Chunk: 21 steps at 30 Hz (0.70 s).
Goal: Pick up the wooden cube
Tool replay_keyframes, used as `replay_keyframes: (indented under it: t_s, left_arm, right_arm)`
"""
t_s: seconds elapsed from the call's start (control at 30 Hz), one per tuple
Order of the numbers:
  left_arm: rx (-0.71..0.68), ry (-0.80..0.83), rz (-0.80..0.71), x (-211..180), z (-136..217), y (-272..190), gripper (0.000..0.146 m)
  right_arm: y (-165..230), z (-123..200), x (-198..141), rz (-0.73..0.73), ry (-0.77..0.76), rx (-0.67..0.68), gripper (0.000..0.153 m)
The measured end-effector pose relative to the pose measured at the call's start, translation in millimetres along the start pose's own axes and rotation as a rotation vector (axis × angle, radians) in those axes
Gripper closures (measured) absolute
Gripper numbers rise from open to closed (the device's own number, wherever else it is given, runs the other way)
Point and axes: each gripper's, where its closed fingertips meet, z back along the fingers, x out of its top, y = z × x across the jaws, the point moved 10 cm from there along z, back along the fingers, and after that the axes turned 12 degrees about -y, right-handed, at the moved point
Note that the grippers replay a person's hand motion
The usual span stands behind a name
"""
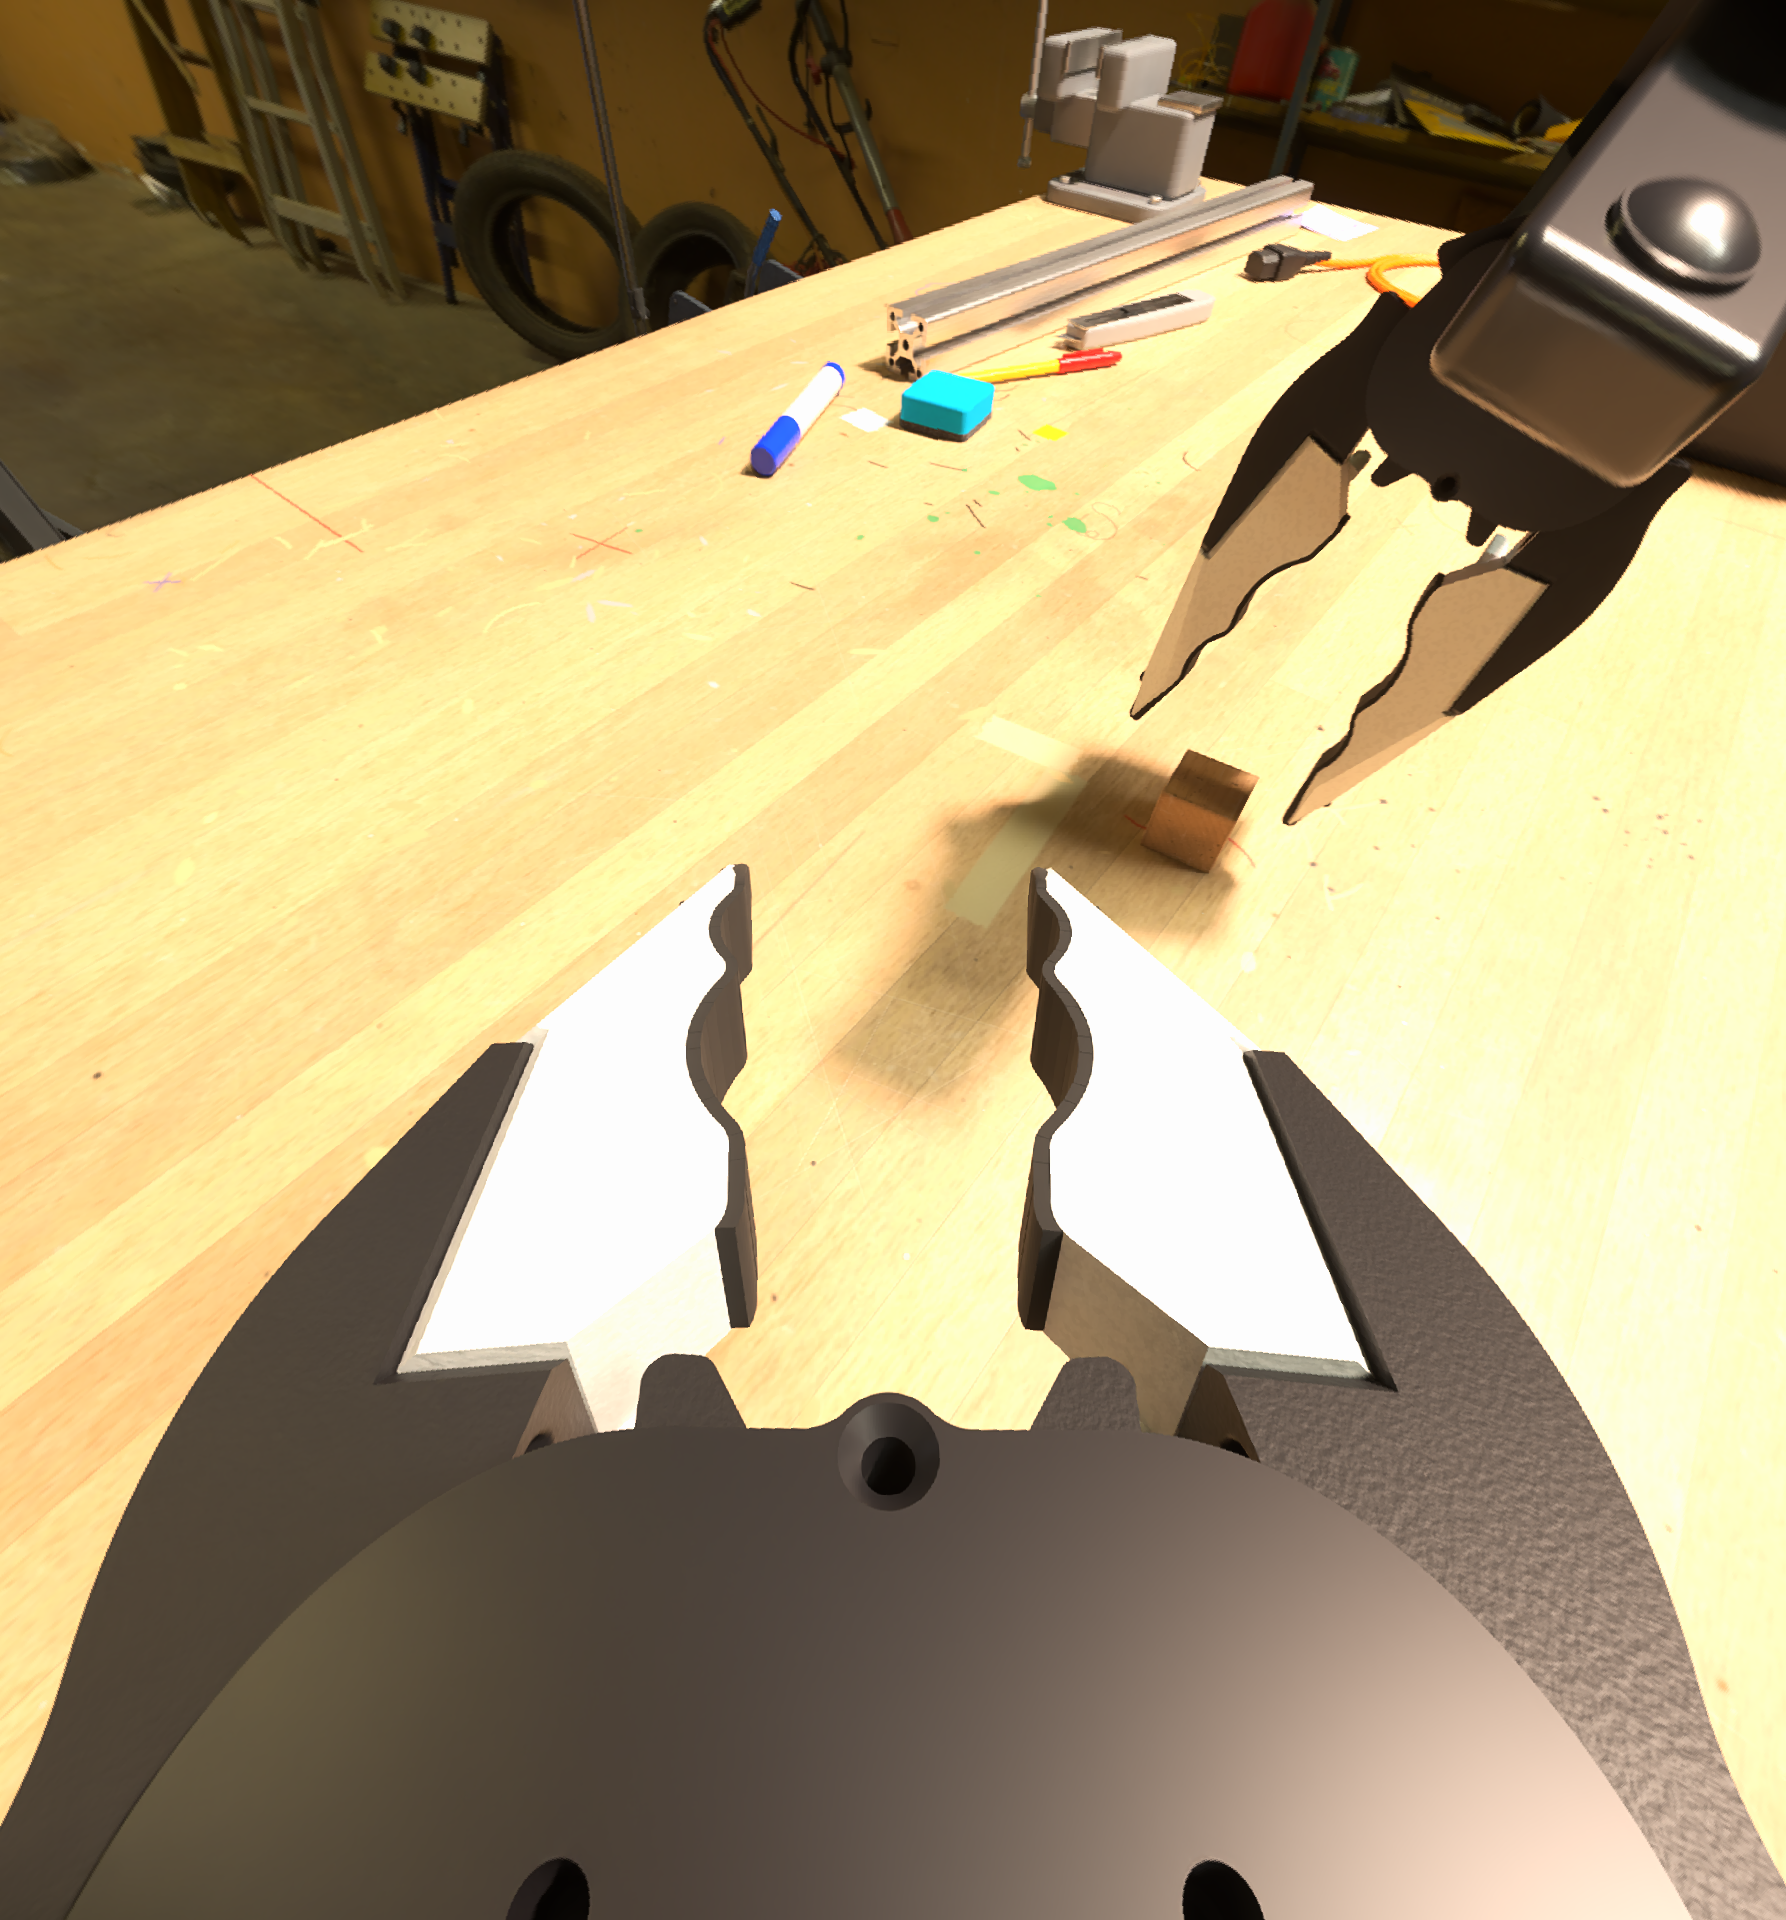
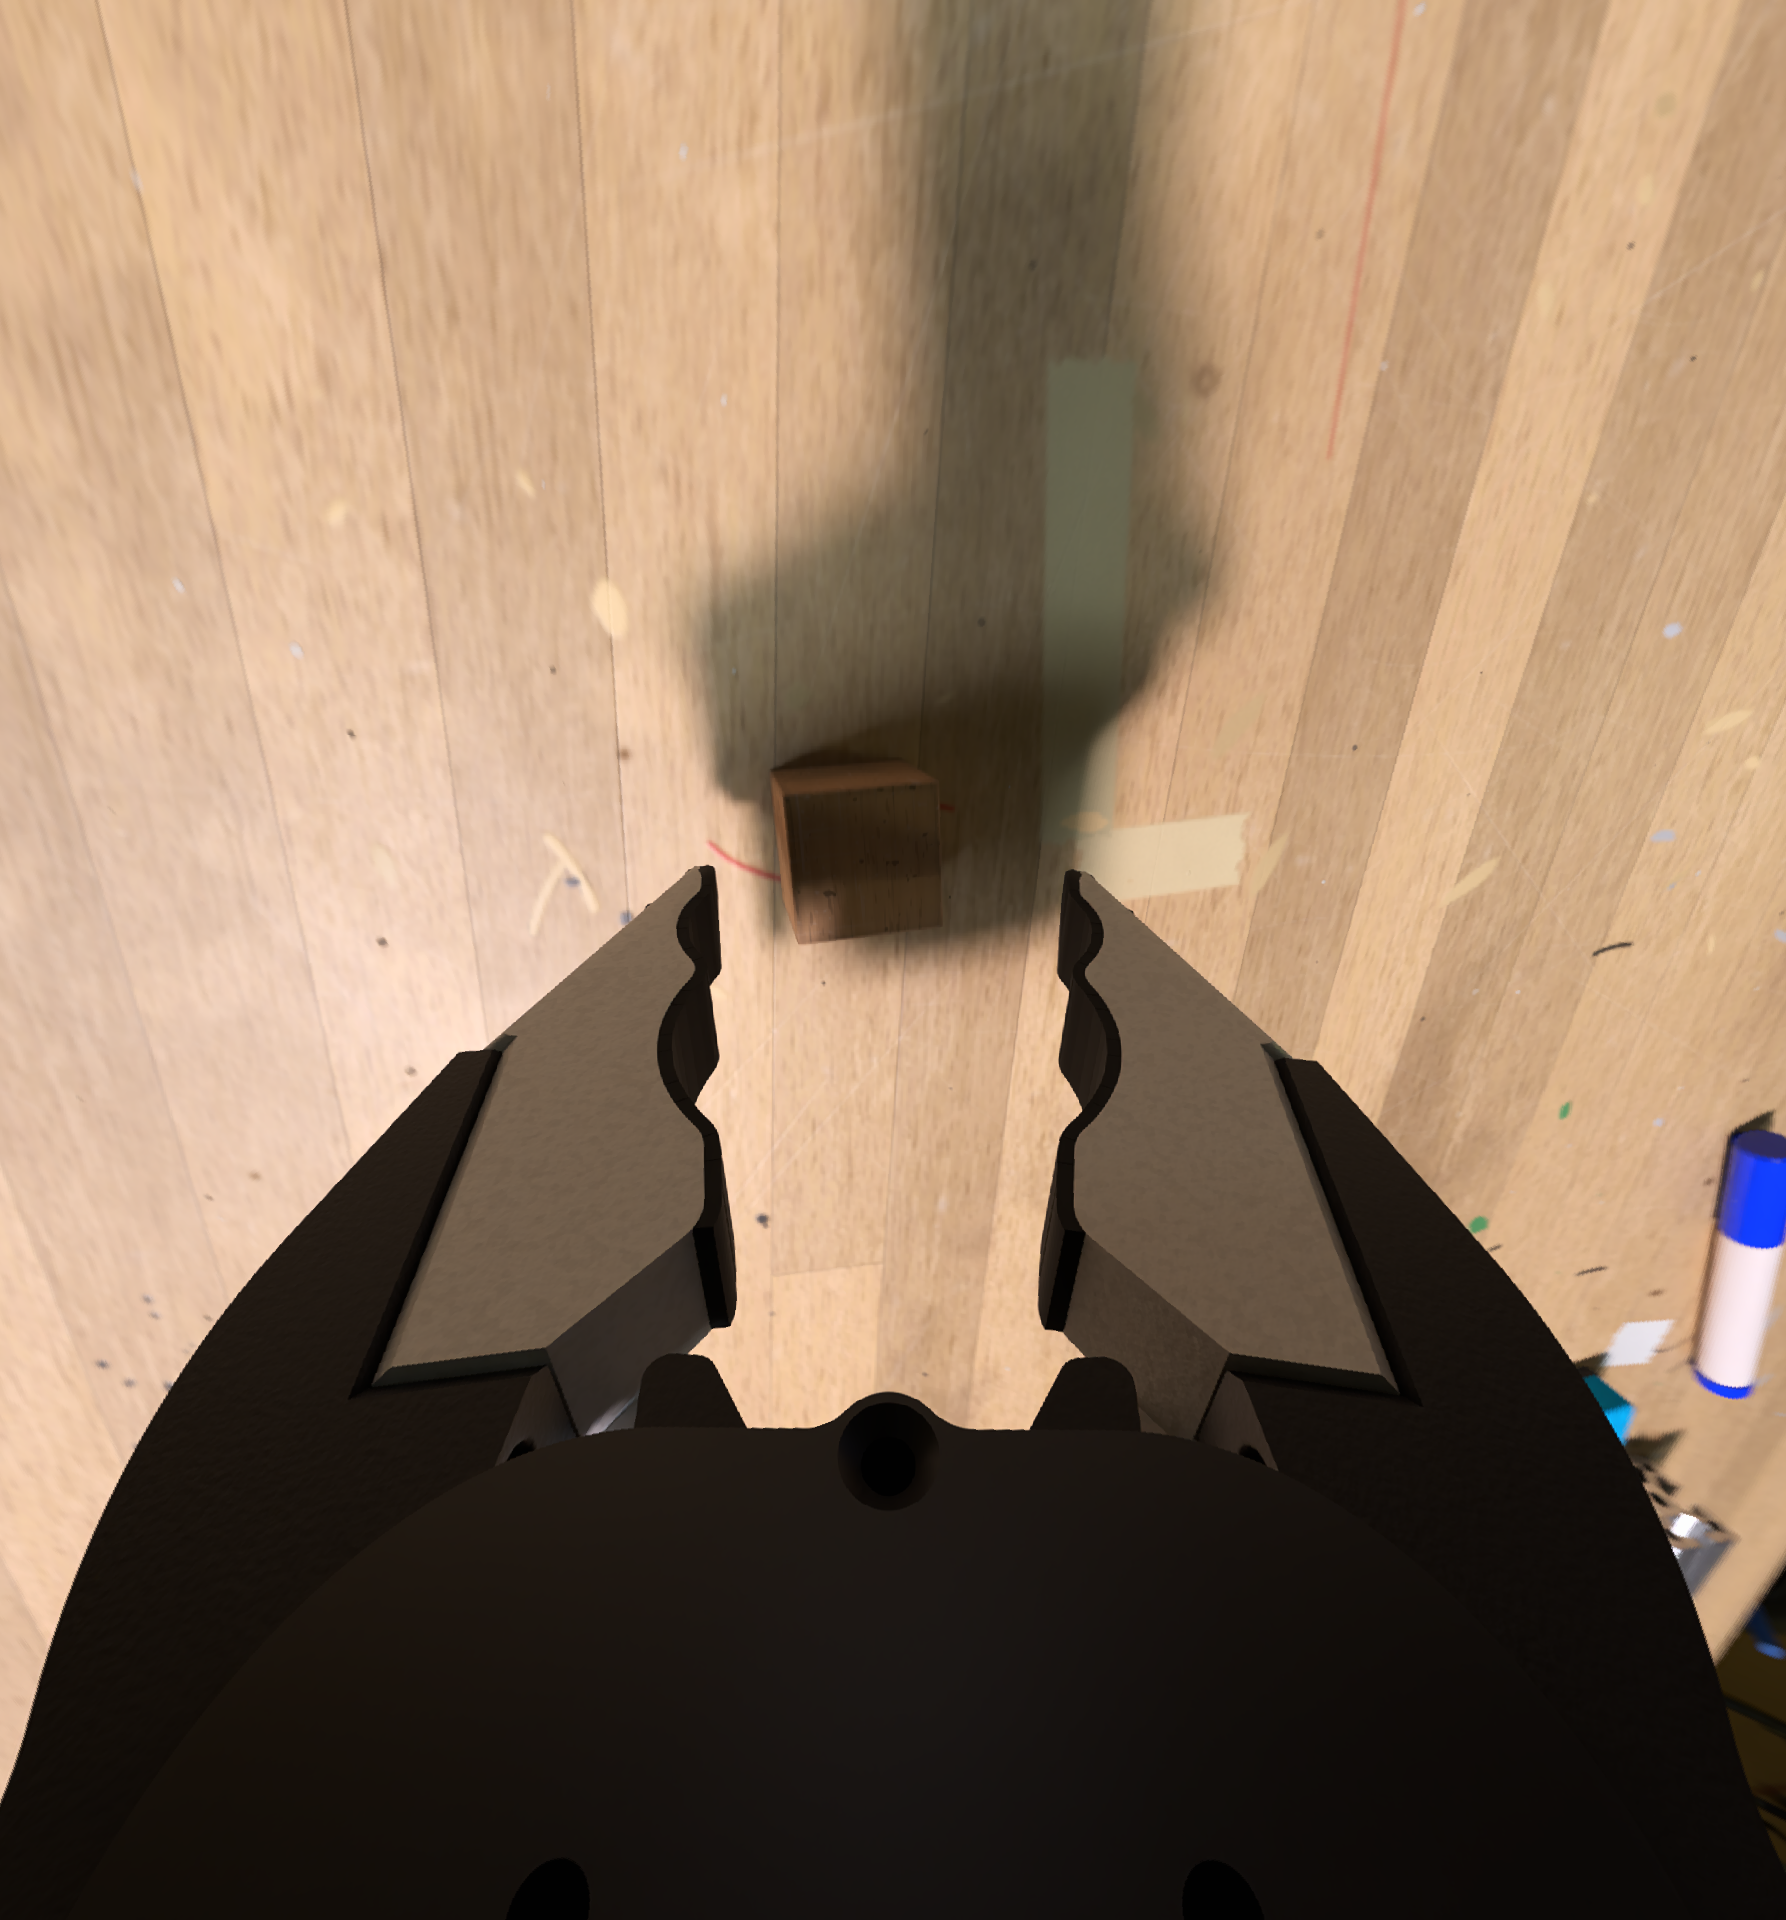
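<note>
A small brown wooden cube (image 1: 1198, 808) sits on the light wooden workbench (image 1: 453, 779). My right gripper (image 1: 1213, 767) hangs open just above it, tips pointing down, one tip on each side of the cube. In the right wrist view the cube (image 2: 858, 847) lies just beyond my open right gripper (image 2: 889, 883), in line with the gap and in shadow. My left gripper (image 1: 889, 883) is open and empty, low over the bench, with the cube ahead and to its right.
At the far end lie a blue-capped marker (image 1: 795, 419), a teal block (image 1: 946, 403), a red and yellow pen (image 1: 1045, 366), an aluminium rail (image 1: 1097, 272) and a grey vise (image 1: 1128, 120). The bench edge runs along the left. The marker (image 2: 1746, 1262) shows at right.
</note>
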Motion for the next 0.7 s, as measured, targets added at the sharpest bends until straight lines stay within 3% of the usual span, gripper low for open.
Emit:
replay_keyframes:
  t_s: [0.13,0.27,0.33,0.43,0.57,0.7]
  left_arm:
    - [-0.029,0.006,0.01,-2,-3,-3,0.093]
    - [-0.032,0.031,-0.005,-2,-7,-4,0.093]
    - [-0.028,0.031,-0.013,-3,-5,-4,0.093]
    - [-0.015,0.029,-0.011,-3,-4,-1,0.093]
    - [-0.022,0.028,0.016,-5,-6,0,0.093]
    - [-0.016,0.045,-0.005,-6,-7,-1,0.093]
  right_arm:
    - [-2,-5,-3,0.059,0.038,0.054,0.095]
    - [-6,-21,-6,0.022,0.084,0.149,0.098]
    - [-8,-23,-6,-0.002,0.054,0.149,0.119]
    - [-6,-16,-5,-0.018,0.028,0.136,0.12]
    - [-12,38,-17,-0.161,-0.067,0.031,0.12]
    - [-23,122,-60,-0.474,-0.092,-0.271,0.12]
